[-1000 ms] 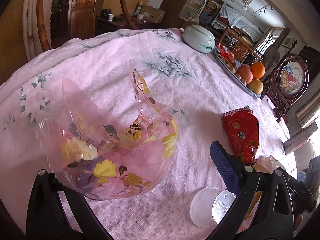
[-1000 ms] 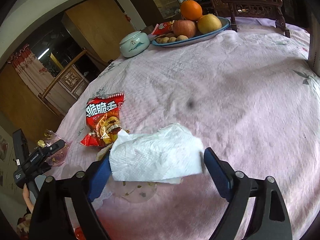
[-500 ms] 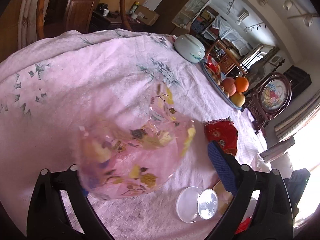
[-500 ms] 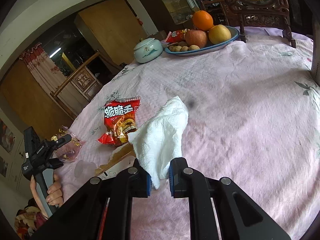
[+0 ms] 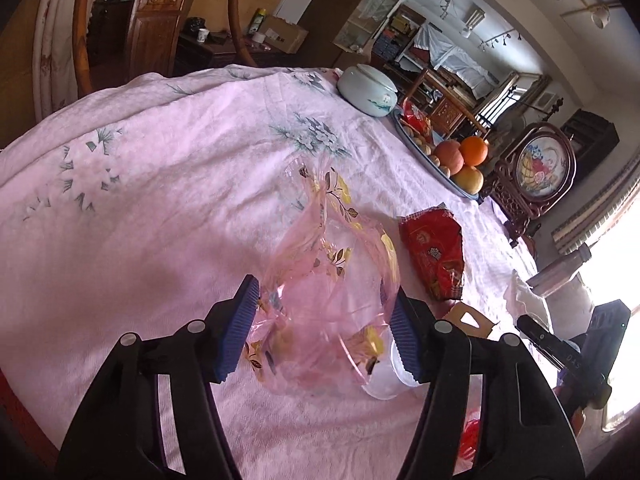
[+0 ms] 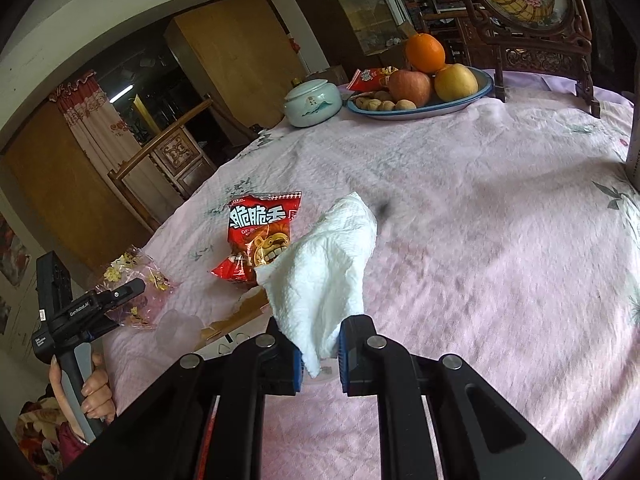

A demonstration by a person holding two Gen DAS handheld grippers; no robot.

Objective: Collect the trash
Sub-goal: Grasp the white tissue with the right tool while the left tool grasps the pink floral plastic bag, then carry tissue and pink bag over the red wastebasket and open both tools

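My left gripper (image 5: 320, 328) has its blue pads closing on a crumpled pink floral plastic wrapper (image 5: 332, 280), which bulges between them above the pink tablecloth. My right gripper (image 6: 318, 354) is shut on a white paper towel (image 6: 324, 268) and holds it above the table. A red snack bag (image 5: 434, 254) lies to the right of the wrapper; it also shows in the right wrist view (image 6: 260, 236). A clear plastic lid (image 5: 386, 380) lies under the left gripper's right finger. A torn cardboard piece (image 6: 236, 316) lies near the bag.
A blue plate of fruit and nuts (image 6: 472, 94), a pale ceramic lidded jar (image 6: 312, 98) and a carved wooden screen (image 6: 532, 12) stand at the table's far side. A wooden chair (image 5: 132, 28) stands beyond the table edge. A container (image 5: 560, 272) stands at the right.
My left gripper's jaws have narrowed around the pink wrapper, squeezing it. My right gripper shut on the paper towel and lifted it, and still holds it up.
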